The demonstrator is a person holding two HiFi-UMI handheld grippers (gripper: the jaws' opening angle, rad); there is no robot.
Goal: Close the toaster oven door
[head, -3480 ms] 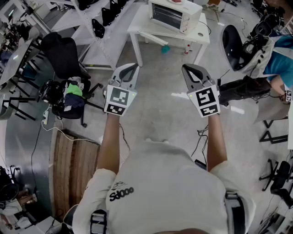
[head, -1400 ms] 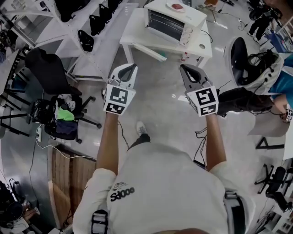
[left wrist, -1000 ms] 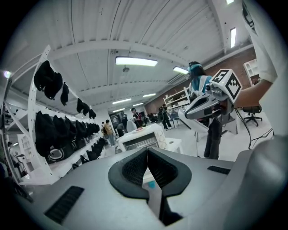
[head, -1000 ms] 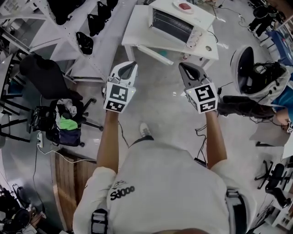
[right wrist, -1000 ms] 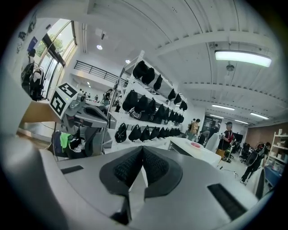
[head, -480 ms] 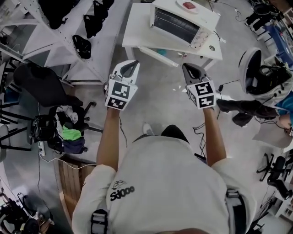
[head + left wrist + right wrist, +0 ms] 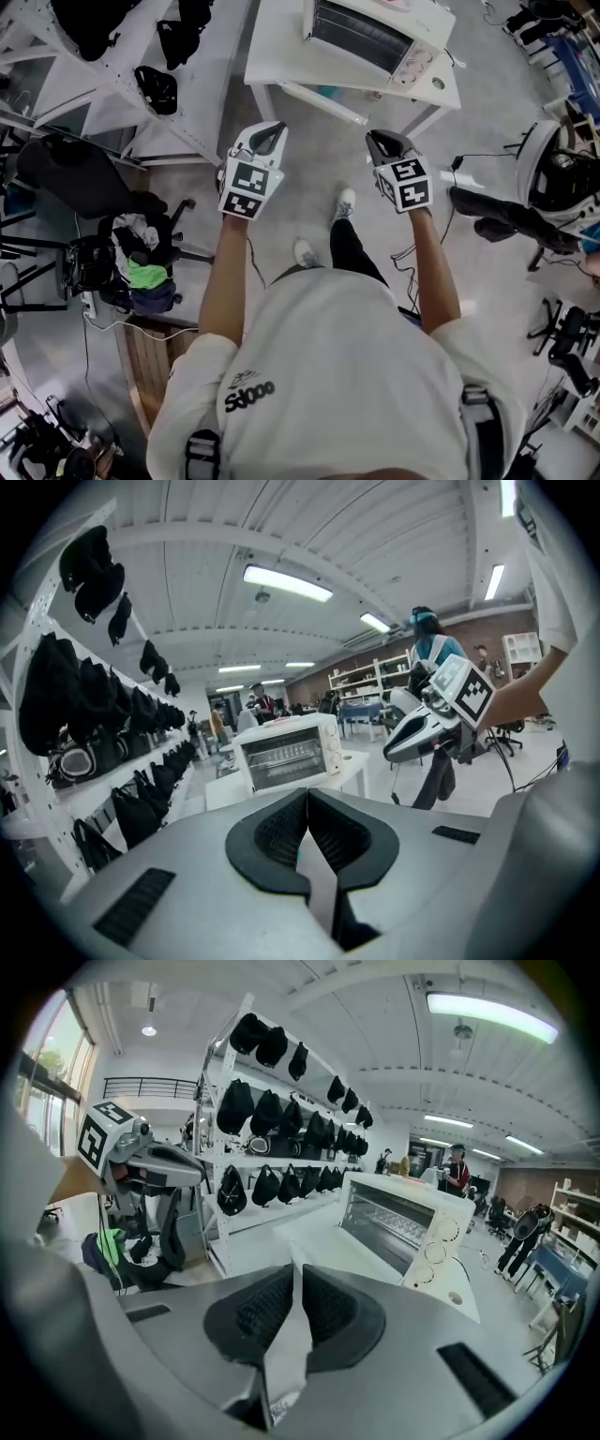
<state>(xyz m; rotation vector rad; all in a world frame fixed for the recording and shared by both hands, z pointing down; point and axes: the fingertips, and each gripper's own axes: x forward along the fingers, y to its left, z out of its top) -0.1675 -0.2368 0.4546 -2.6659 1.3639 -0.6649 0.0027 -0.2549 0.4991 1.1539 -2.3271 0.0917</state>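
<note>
The white toaster oven (image 7: 375, 33) stands on a white table (image 7: 272, 52) at the top of the head view, a few steps ahead of me. Its dark front shows a wire rack (image 7: 398, 1222) inside, and the door seems folded down in front of it. My left gripper (image 7: 272, 133) and right gripper (image 7: 380, 142) are held side by side above the floor, short of the table, both pointing at the oven. On each gripper the pads meet with nothing between them. The oven (image 7: 286, 752) is centred ahead in the left gripper view, with the right gripper (image 7: 412, 742) to its right.
White shelving (image 7: 112, 66) hung with black headgear (image 7: 272, 1185) runs along the left. A black chair piled with clothes (image 7: 141, 272) stands lower left. Another chair and gear (image 7: 562, 178) sit at the right, with cables (image 7: 441, 178) on the floor. People stand in the background (image 7: 431, 639).
I have walked toward the table, so the toaster oven is nearer and higher in the head view. Both grippers stay shut and level in front of me.
</note>
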